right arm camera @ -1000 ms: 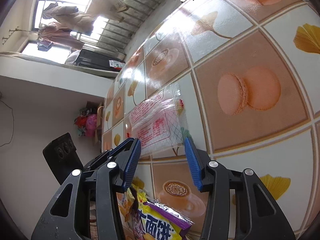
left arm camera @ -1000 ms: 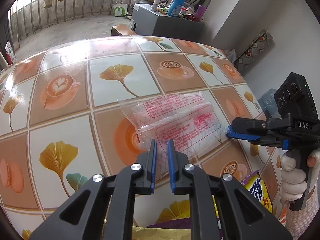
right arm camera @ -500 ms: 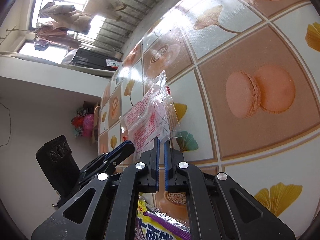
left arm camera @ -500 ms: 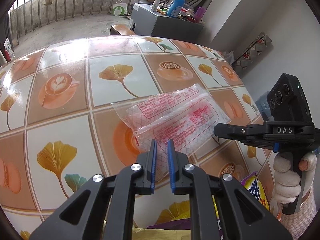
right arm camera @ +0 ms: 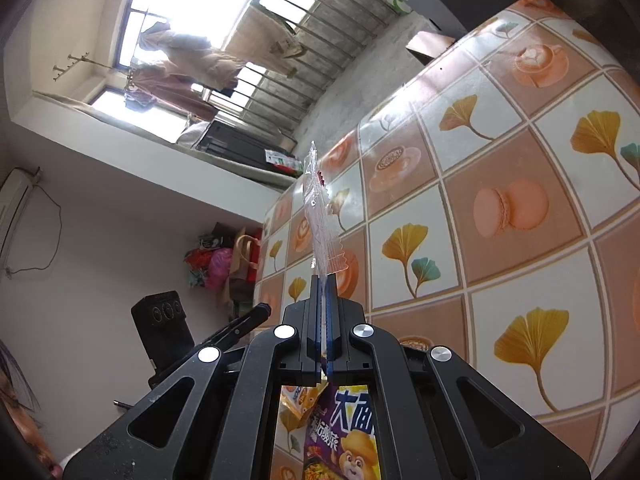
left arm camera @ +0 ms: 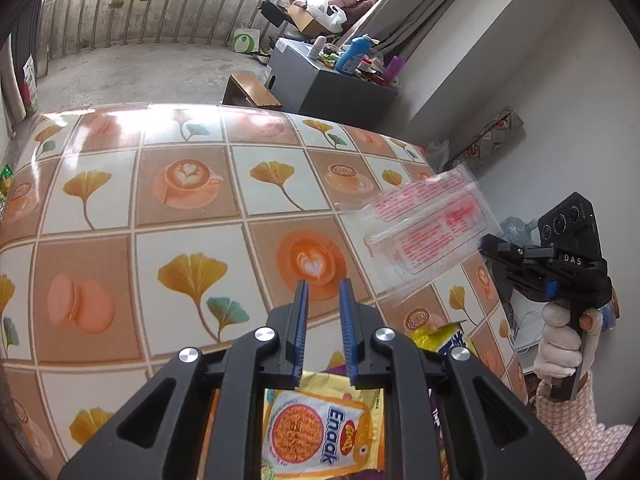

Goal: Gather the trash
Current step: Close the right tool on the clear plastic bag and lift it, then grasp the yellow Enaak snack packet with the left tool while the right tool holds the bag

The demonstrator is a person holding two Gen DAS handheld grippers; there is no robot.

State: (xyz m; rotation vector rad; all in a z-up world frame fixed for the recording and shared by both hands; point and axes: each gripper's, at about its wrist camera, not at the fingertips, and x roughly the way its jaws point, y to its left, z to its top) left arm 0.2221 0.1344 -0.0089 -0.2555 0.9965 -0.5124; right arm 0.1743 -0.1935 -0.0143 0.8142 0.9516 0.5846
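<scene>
1. Progress: one piece of trash, the clear wrapper (left arm camera: 426, 236), is off the worktop (left arm camera: 192, 208) and in my right gripper (right arm camera: 323, 284). No bin or collection bag shows in either view, so I judge the drop-off still to be done.

2. Right jaws: together, clamped on the near edge of the clear wrapper. In the right wrist view the wrapper stands edge-on, rising from between the jaws.

3. Left gripper (left arm camera: 323, 292): the jaws are opening, a narrow gap between them, with nothing in it. It hangs above the worktop, left of the wrapper and apart from it.

4. Location of the wrapper: held in the air at the right side of the worktop, above its right edge, as the left wrist view shows.

5. Appearance of the wrapper: thin, transparent film with blocks of red print and a serrated end. It is flat, empty and limp.

6. Remaining trash: a yellow snack packet (left arm camera: 320, 432) and a purple snack packet (right arm camera: 344, 436) lie at the near edge, close under my grippers. Whether they rest on the worktop or in a container I cannot tell.

7. The rest of the visible worktop carries no further trash.
</scene>
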